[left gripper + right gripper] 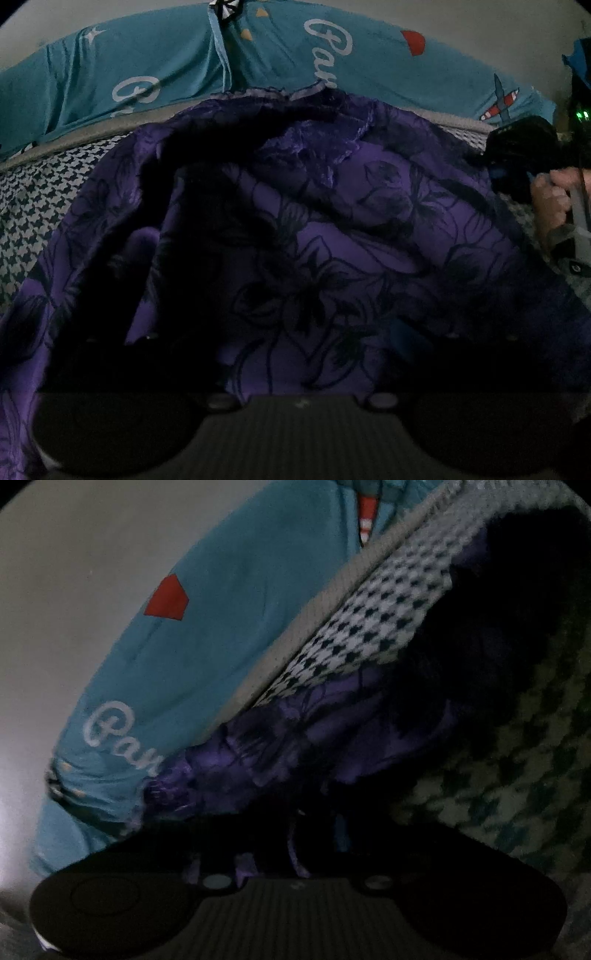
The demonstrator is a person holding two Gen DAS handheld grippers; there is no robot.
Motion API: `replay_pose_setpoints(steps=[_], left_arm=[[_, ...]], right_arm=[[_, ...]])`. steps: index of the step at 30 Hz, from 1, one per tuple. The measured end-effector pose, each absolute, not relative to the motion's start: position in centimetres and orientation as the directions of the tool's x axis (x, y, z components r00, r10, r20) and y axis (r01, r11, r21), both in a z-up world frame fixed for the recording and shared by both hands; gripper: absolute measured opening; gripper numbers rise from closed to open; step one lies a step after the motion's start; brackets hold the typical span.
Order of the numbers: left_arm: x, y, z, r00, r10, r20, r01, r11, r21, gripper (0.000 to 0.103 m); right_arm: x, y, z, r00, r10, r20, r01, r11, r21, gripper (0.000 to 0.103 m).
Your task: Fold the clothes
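While the light is dim in both views, the surface shows as a houndstooth blanket (pixel 33 218) with a grey knit border, spread like bedding; whether a bed lies under it cannot be told. Behind it, from 9 to 2 o'clock in the left view, runs a teal sheet (pixel 177 62) printed with white script, red shapes and a small plane, against a pale wall (pixel 461 18).

A purple garment (pixel 332 236) with dark flower outlines lies crumpled on the blanket, filling the middle of the left view, its crinkled hem toward 12 o'clock.

At 3 o'clock in the left view a hand (pixel 550 206) grips the handle of the right gripper (pixel 517 155), which sits low at the garment's edge. The left gripper (pixel 299 332) hangs close over the cloth; its fingers are lost in shadow, so I cannot tell how wide it stands or whether it has hold of anything. Seen from its own camera, the right gripper is tilted, with purple cloth bunched against its base, its jaws equally unreadable
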State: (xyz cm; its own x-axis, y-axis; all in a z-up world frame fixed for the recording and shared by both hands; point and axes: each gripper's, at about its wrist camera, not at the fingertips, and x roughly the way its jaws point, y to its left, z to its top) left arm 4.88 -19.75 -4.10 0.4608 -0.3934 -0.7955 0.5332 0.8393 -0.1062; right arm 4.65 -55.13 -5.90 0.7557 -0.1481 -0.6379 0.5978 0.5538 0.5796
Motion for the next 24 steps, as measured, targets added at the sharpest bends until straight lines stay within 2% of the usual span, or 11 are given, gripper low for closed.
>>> replay_pose_setpoints(steps=[4,10,16,19,24], left_arm=[[4.7,-20.0,-4.2,0.456,-0.396,-0.797,0.550,0.830,-0.098,0.103],[5.0,-19.8,-4.2,0.415,-0.428,-0.803,0.569,0.811,-0.138,0.103],[5.0,-19.8,-4.2,0.392,-0.436,-0.810,0.580,0.800,-0.150,0.103],[5.1,-19.3,-3.8,0.387,-0.446,-0.807,0.575,0.801,-0.167,0.103],[4.7,-18.2,-2.4,0.422,-0.452,-0.786,0.569,0.807,-0.159,0.103]], right_arm=[[4.9,-55.1,-5.3,0.745,-0.204,-0.635,0.608,0.599,0.521,0.011],[4.3,-56.6,-2.5,0.739,-0.358,-0.570,0.644,0.621,0.446,0.009],[4.9,-57.0,-3.6,0.681,-0.399,-0.614,0.691,0.628,0.359,0.009],[5.6,-56.3,-4.0,0.651,-0.414,-0.636,0.699,0.654,0.290,0.010],[5.4,-55.8,-3.7,0.627,-0.425,-0.653,0.703,0.671,0.238,0.023]])
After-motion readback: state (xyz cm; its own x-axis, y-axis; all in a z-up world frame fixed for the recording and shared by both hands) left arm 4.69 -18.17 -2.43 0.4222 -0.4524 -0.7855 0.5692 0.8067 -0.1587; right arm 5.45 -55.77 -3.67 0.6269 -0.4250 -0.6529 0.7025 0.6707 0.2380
